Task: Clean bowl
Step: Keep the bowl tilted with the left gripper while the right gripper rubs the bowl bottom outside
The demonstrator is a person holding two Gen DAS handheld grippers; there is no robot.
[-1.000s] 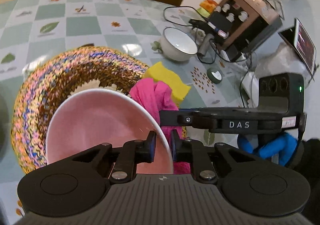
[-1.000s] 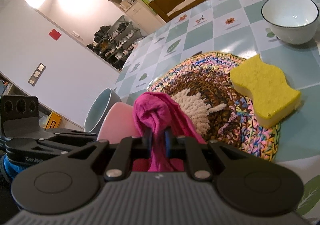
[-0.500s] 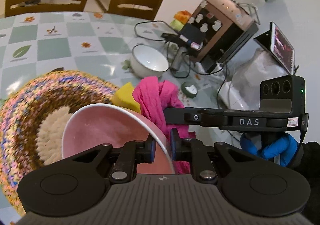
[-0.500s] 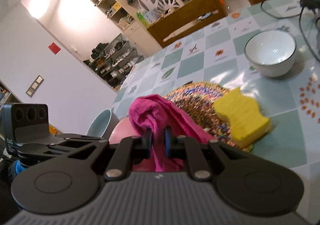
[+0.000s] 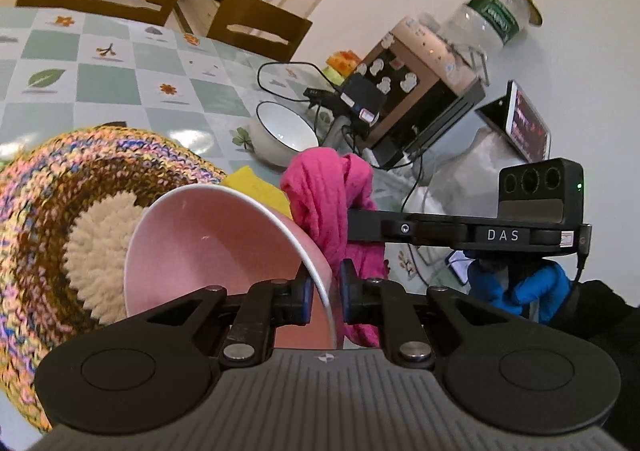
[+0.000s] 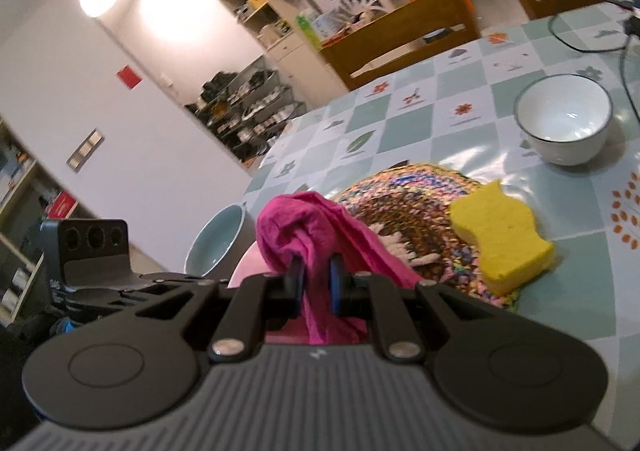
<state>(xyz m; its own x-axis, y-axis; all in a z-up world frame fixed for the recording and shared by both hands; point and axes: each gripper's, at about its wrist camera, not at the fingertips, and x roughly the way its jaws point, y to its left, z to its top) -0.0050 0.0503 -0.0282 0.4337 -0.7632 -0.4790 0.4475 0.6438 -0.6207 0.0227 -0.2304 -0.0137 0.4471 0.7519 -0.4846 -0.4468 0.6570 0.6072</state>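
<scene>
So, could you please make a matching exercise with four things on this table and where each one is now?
Things:
1. pink bowl
2. pink cloth
3. yellow sponge
4. white bowl

Places:
a. standing alone on the tablecloth
b. between the right gripper's fingers
c. on the woven mat's edge
d. rim between the left gripper's fingers

Pairs: 1-d, 2-b, 3-c, 4-a

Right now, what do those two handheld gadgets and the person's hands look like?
Both are matte black, with ribbed grey bodies, round discs and silver rivets. The right gripper shows white "DAS" lettering, a three-holed black box with a green light, and a thin cable. The jaws have blue-edged pads. A blue glove and black sleeve show.
</scene>
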